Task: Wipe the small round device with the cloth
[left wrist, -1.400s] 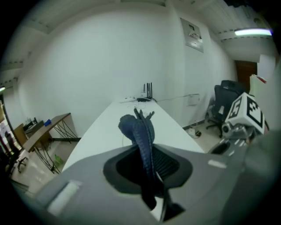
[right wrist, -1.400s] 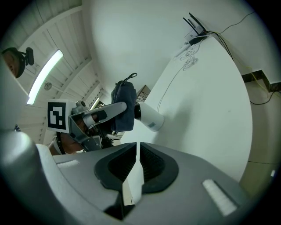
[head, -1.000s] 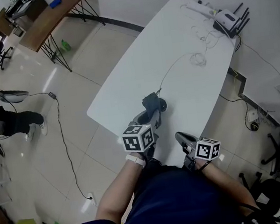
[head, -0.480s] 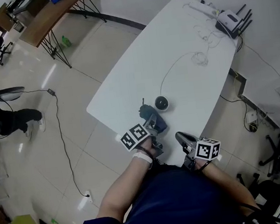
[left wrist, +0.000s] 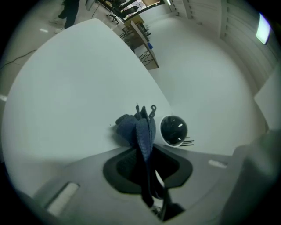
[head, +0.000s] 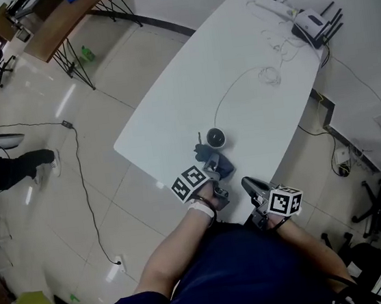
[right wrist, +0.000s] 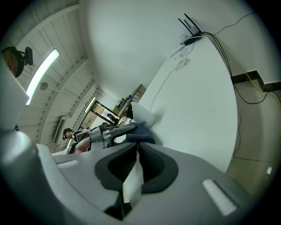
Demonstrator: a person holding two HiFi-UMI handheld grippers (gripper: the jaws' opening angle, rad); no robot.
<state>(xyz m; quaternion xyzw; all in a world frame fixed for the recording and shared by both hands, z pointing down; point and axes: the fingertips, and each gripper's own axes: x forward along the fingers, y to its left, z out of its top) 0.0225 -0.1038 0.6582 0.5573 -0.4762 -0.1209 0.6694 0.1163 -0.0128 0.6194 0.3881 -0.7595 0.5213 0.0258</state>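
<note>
L gripper: jaws clamped on blue cloth | cloth down on surface, just beside small round device | R gripper: jaws nearly together, empty | progress: cloth not on device now, wiping prob. left to do
</note>
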